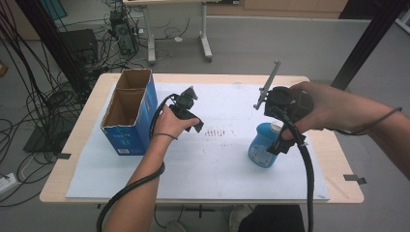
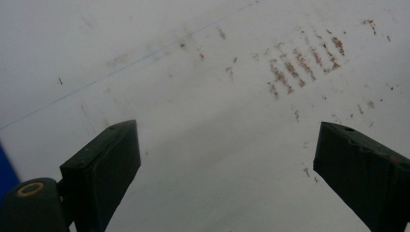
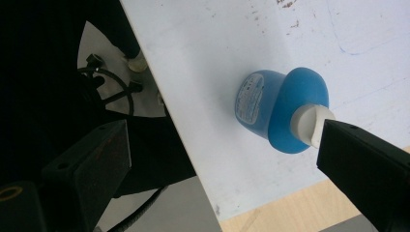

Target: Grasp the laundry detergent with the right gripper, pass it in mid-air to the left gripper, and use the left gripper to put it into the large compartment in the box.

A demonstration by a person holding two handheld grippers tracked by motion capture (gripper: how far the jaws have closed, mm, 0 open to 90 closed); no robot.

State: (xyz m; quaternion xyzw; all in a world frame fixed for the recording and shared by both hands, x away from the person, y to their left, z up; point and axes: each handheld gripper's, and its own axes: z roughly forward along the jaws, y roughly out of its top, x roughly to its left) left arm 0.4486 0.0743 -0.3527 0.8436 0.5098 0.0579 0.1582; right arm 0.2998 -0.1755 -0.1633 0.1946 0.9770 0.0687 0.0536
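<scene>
A blue bottle (image 1: 261, 147) with a white cap (image 1: 275, 127) stands upright on the white sheet (image 1: 217, 164), right of centre. My right gripper (image 1: 288, 141) hovers just above it, open and pointing down. In the right gripper view the bottle (image 3: 270, 104) lies below the jaws, and the right jaw's tip overlaps the cap (image 3: 307, 123); nothing is gripped by the right gripper (image 3: 225, 130). My left gripper (image 1: 192, 121) is held over the sheet's middle, beside the blue box. The left gripper (image 2: 227, 133) is open, with bare sheet under it.
A blue cardboard box (image 1: 128, 113) with two open-topped compartments stands at the table's left. Brown smudges (image 2: 302, 63) mark the sheet's centre. The sheet's near edge and the wooden table edge (image 3: 290, 208) lie close to the bottle. Cables and a desk fill the floor behind.
</scene>
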